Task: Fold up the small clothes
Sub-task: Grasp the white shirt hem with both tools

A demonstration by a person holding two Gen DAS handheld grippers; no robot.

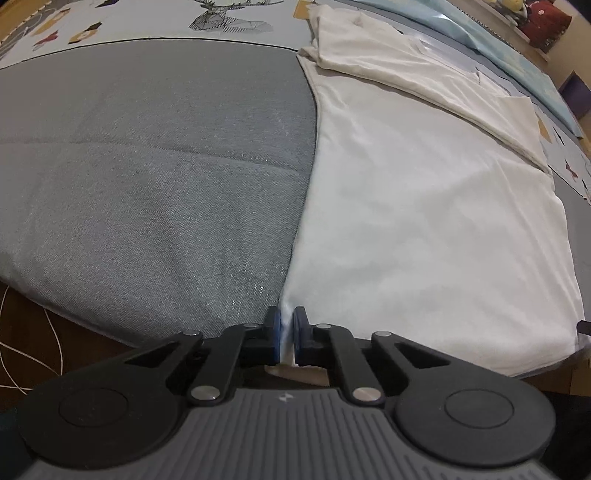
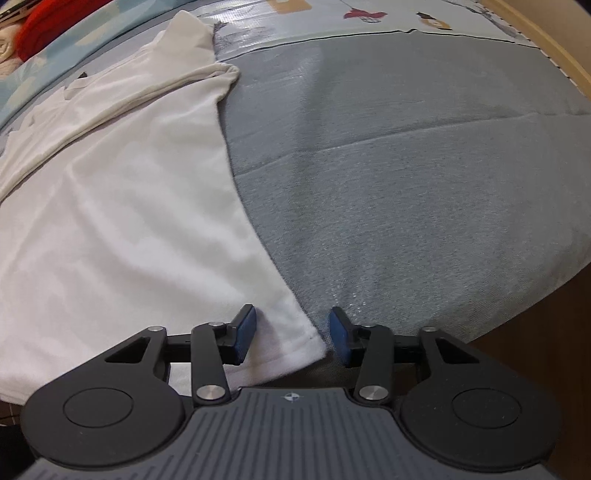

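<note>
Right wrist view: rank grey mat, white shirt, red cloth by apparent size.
1. grey mat, largest in frame.
2. white shirt, slightly less, partly cropped.
3. red cloth, smallest, but far off and cut by the edge.

Black hand-held gripper (image 1: 287,338), blue pads (image 1: 277,334)

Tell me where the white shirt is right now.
The white shirt lies flat on the grey mat; its near corners sit between the left gripper's closed fingers and the right gripper's open ones.
</note>
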